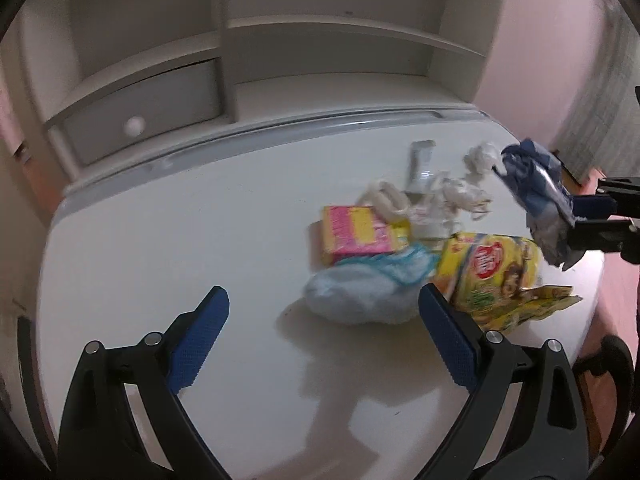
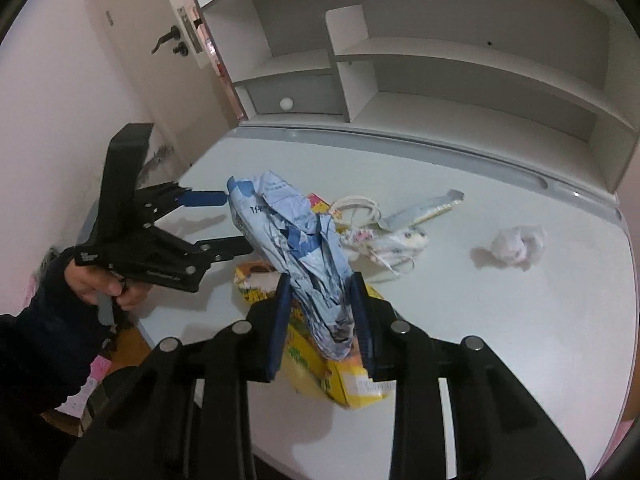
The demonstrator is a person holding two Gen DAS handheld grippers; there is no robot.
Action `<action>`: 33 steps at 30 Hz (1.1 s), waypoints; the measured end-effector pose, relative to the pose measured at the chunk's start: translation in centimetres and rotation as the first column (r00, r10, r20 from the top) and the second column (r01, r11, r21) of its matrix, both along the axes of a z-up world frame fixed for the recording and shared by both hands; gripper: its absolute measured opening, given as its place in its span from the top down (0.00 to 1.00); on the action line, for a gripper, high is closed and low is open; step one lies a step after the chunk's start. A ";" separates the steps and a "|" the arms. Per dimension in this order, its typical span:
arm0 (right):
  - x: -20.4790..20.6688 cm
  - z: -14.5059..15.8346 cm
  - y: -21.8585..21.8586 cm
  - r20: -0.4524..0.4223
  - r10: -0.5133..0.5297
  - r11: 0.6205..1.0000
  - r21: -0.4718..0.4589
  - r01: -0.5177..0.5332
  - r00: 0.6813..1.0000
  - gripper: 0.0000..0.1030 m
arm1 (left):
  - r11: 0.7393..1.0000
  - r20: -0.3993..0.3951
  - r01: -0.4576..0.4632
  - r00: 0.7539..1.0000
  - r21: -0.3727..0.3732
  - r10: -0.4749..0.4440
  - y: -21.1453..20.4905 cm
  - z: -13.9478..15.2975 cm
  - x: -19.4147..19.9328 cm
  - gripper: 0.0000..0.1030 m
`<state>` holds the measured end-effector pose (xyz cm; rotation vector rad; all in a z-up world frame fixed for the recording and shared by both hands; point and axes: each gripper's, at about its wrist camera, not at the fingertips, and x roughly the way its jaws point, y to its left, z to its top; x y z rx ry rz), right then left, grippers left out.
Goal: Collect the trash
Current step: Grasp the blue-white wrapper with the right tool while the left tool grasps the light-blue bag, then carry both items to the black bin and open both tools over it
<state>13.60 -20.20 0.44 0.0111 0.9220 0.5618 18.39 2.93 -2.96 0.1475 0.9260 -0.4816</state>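
My right gripper (image 2: 320,284) is shut on a crumpled blue and white wrapper (image 2: 296,240) and holds it above the white desk (image 2: 500,340); the wrapper also shows at the right of the left wrist view (image 1: 536,196). My left gripper (image 1: 324,304) is open and empty, low over the desk, just left of the trash pile. The pile holds a pale blue plastic bag (image 1: 368,292), a pink and yellow box (image 1: 360,234), a yellow snack bag (image 1: 492,276), white crumpled wrappers (image 1: 452,196) and a flat grey wrapper (image 1: 420,164). A crumpled white tissue (image 2: 516,244) lies apart.
A white shelf unit (image 1: 328,40) with a drawer (image 1: 148,108) stands along the desk's back edge. A door (image 2: 132,52) is to the left in the right wrist view. The desk's front edge and wooden floor (image 2: 128,344) lie below.
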 end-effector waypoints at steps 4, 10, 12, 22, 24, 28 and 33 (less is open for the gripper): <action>-1.2 -0.3 -1.4 -0.018 -0.021 1.000 0.019 0.021 1.000 0.71 | 1.000 -0.052 -0.005 0.999 0.021 0.006 -1.0 -1.4 1.8 0.10; -2.9 -0.6 -4.1 -0.016 -0.077 0.996 0.048 0.078 0.997 0.71 | 0.987 -0.182 -0.020 0.983 -0.157 -0.009 0.3 -2.3 3.3 0.58; -3.3 -0.6 -5.0 -0.012 -0.097 0.993 0.060 0.098 0.995 0.71 | 0.983 -0.193 -0.044 0.981 -0.177 0.009 0.7 -1.9 3.3 0.75; -7.1 0.4 -13.0 0.051 -0.332 0.939 0.116 0.325 0.942 0.71 | 0.986 0.019 -0.117 0.993 -0.117 0.120 -2.0 5.6 0.2 0.81; -8.9 0.1 -16.1 0.084 -0.443 0.896 0.090 0.436 0.893 0.71 | 0.992 0.066 -0.064 0.995 -0.111 0.071 -4.9 6.9 -1.1 0.81; -13.1 -1.9 -23.1 0.066 -0.646 0.763 0.076 0.642 0.761 0.71 | 0.984 0.085 0.110 0.991 -0.141 -0.099 -13.6 8.0 -3.8 0.81; -21.1 -5.2 -32.2 0.052 -0.847 0.529 0.005 0.848 0.528 0.71 | 0.920 0.068 0.354 0.935 -0.166 -0.347 -26.8 7.0 -8.8 0.81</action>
